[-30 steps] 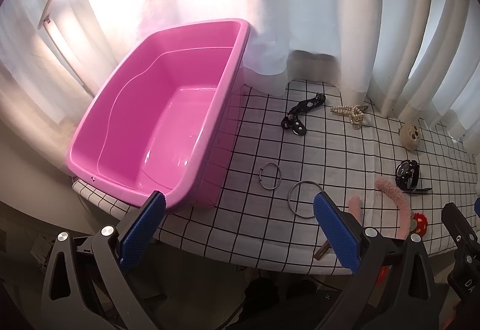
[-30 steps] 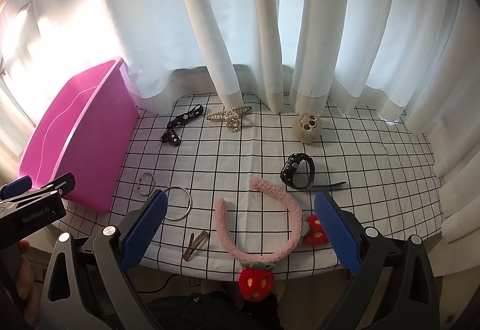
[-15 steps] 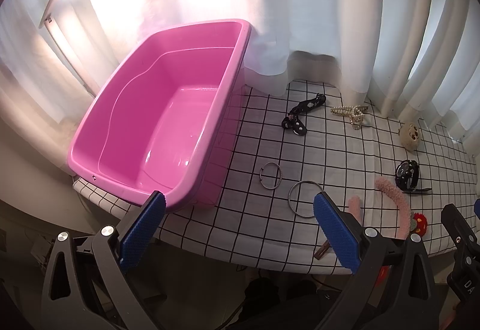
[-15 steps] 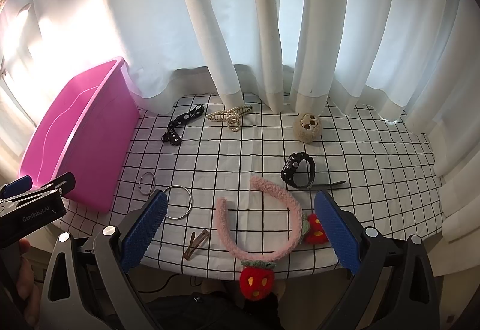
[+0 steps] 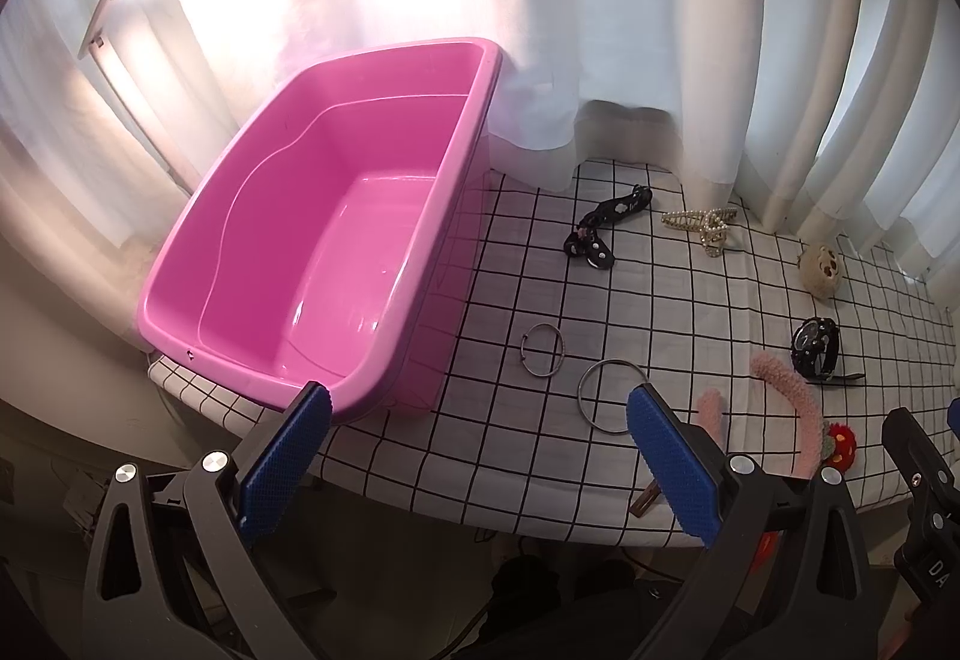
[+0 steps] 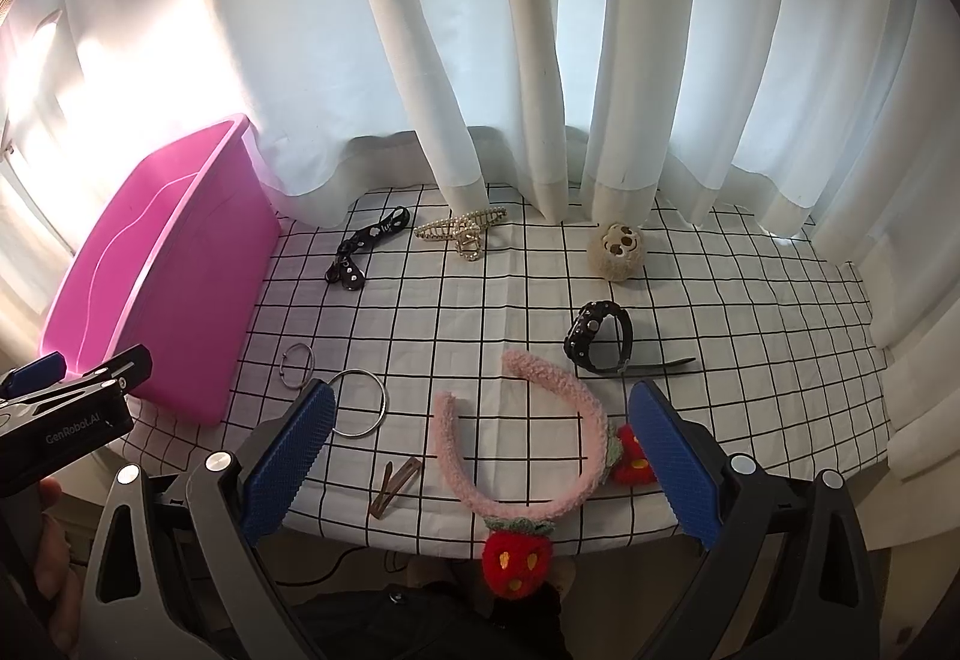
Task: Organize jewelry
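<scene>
left gripper (image 5: 477, 453): jaws spread wide, nothing between pads, hovering off the table's near edge by the tub corner
right gripper (image 6: 480, 450): jaws wide apart, empty, above the near edge over the headband
tub (image 5: 336, 234): pink, empty, left end of checked cloth (image 6: 480, 300)
headband (image 6: 522, 444): pink, strawberry ends, front centre
rings: large ring (image 6: 359, 403) and small ring (image 6: 297, 366) near tub
watch (image 6: 600, 337): right of centre
hair clips: black clip (image 6: 363, 252), pearl clip (image 6: 462, 231) by curtain

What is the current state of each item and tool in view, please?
pink bin: empty, upright.
left tool: open, holding nothing.
right tool: open, holding nothing.
pink headband: flat on the cloth.
black watch: strap looped, on its side.
large ring: flat.
small ring: flat.
</scene>
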The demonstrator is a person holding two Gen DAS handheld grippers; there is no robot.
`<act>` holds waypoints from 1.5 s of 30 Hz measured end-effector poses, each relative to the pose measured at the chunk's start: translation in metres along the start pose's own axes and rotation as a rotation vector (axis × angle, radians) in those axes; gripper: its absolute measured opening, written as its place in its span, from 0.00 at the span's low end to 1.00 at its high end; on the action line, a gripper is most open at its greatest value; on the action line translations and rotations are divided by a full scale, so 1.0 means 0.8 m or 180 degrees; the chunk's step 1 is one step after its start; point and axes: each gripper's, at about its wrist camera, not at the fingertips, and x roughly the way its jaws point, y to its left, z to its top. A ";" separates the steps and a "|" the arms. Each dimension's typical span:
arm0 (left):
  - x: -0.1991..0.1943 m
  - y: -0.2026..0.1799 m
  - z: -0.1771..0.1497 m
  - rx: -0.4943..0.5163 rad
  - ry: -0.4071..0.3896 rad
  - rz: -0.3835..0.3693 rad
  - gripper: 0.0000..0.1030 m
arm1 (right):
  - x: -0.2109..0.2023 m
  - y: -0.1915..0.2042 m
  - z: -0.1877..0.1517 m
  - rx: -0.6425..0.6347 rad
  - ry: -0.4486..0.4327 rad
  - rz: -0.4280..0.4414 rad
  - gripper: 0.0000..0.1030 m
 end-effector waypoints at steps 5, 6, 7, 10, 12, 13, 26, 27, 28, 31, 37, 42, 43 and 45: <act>0.000 0.000 0.000 -0.0001 0.0000 -0.0002 0.94 | 0.000 -0.001 0.000 0.0002 0.0003 0.0006 0.91; 0.000 0.000 0.000 -0.0001 0.0002 0.0001 0.94 | 0.001 -0.001 0.000 0.0003 0.0004 0.0007 0.91; 0.000 0.000 0.000 0.0000 0.0003 0.0000 0.94 | 0.001 -0.001 0.000 0.0005 0.0007 0.0008 0.91; -0.001 0.001 -0.001 0.0007 0.0012 0.0009 0.94 | 0.002 -0.002 -0.001 0.0008 0.0013 0.0014 0.91; 0.000 0.000 -0.002 0.0009 0.0014 0.0014 0.94 | 0.002 -0.003 -0.002 0.0009 0.0013 0.0019 0.91; 0.000 0.000 -0.002 0.0010 0.0013 0.0012 0.94 | 0.002 -0.003 -0.002 0.0010 0.0015 0.0021 0.91; 0.017 -0.023 -0.022 0.0045 0.0169 -0.0157 0.94 | 0.013 -0.061 -0.015 0.0242 0.0090 0.0156 0.91; 0.022 -0.026 -0.026 0.0058 0.0202 -0.0187 0.94 | 0.015 -0.069 -0.018 0.0242 0.0092 0.0151 0.91; 0.027 -0.030 -0.031 0.0066 0.0235 -0.0236 0.94 | 0.018 -0.076 -0.022 0.0232 0.0093 0.0135 0.91; 0.047 -0.045 -0.049 0.0081 0.0304 -0.0431 0.94 | 0.028 -0.101 -0.036 0.0140 0.0078 0.0107 0.91; 0.093 -0.075 -0.090 0.0101 0.0370 -0.0560 0.94 | 0.074 -0.155 -0.062 -0.0002 0.0267 0.0120 0.91; 0.128 -0.089 -0.125 0.0073 0.0449 -0.0545 0.94 | 0.135 -0.184 -0.071 -0.0108 0.0590 0.0128 0.91; 0.135 -0.091 -0.132 0.0045 0.0483 -0.0560 0.94 | 0.146 -0.187 -0.073 -0.0097 0.0656 0.0163 0.91; 0.146 -0.096 -0.144 -0.0007 0.0521 -0.0555 0.94 | 0.166 -0.191 -0.076 -0.0066 0.0797 0.0191 0.91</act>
